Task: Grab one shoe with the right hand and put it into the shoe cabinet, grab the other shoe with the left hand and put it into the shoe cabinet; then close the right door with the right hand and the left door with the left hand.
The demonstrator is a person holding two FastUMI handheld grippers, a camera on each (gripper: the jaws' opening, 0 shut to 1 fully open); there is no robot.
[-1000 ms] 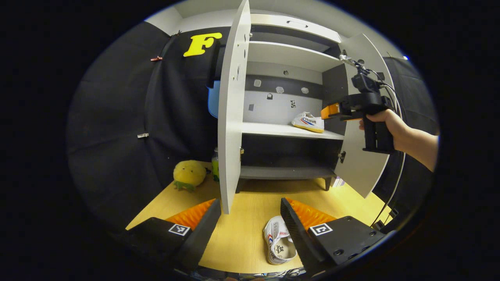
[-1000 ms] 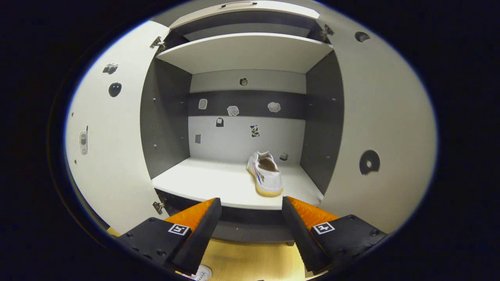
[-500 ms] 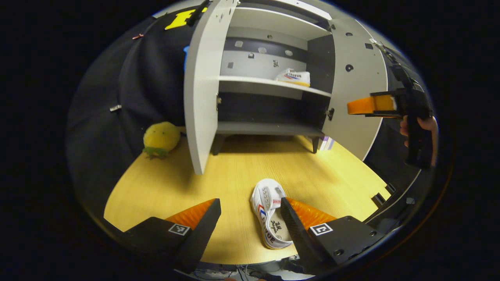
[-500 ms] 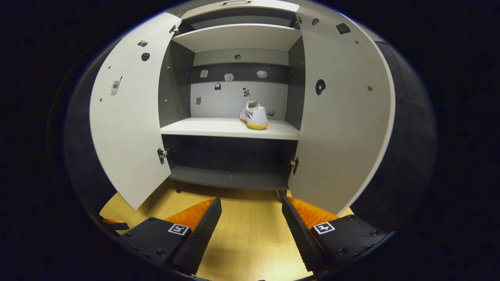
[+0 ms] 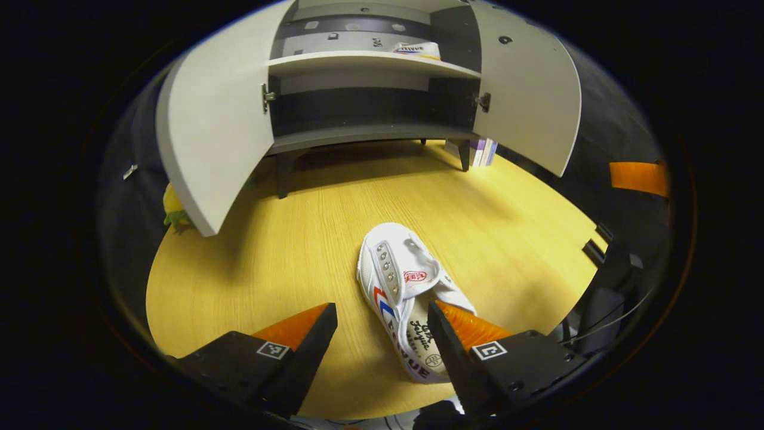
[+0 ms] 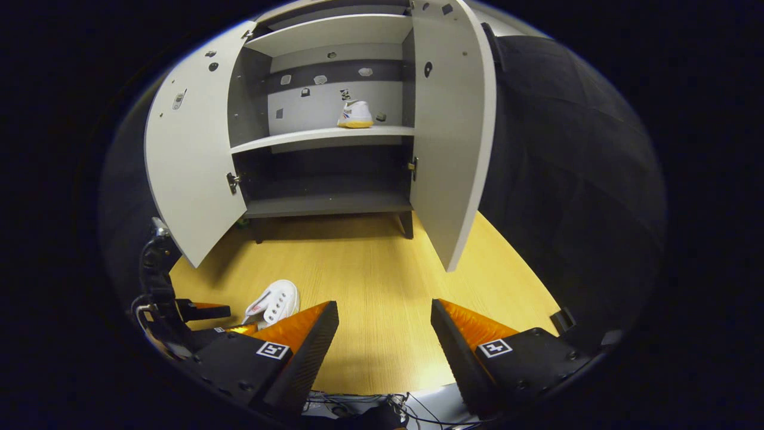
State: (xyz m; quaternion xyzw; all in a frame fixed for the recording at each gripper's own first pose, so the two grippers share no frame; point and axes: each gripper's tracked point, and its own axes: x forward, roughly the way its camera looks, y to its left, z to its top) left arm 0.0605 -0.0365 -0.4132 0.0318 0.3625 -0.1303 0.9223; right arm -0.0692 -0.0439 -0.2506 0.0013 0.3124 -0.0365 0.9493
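Observation:
One white shoe (image 5: 401, 285) lies on the wooden table (image 5: 268, 269), toe toward the cabinet. My left gripper (image 5: 380, 310) is open just above its heel end, with the right finger over the shoe's opening and the left finger clear of it. The other white shoe (image 6: 355, 114) stands on the middle shelf of the shoe cabinet (image 6: 322, 134), on the right side, and is also visible as a shoe on the shelf (image 5: 416, 50). Both doors, left (image 6: 191, 155) and right (image 6: 450, 131), stand wide open. My right gripper (image 6: 384, 307) is open and holds nothing, well back from the cabinet.
A yellow plush toy (image 5: 173, 209) sits behind the left door (image 5: 215, 131). Some books (image 5: 482, 152) stand behind the cabinet's right leg. Cables (image 6: 358, 403) hang at the table's front edge. The left gripper (image 6: 173, 310) shows beside the table shoe (image 6: 273, 301).
My left gripper has tilted down and closed in on the shoe on the table. My right gripper has drawn back from the shelf, leaving the other shoe there.

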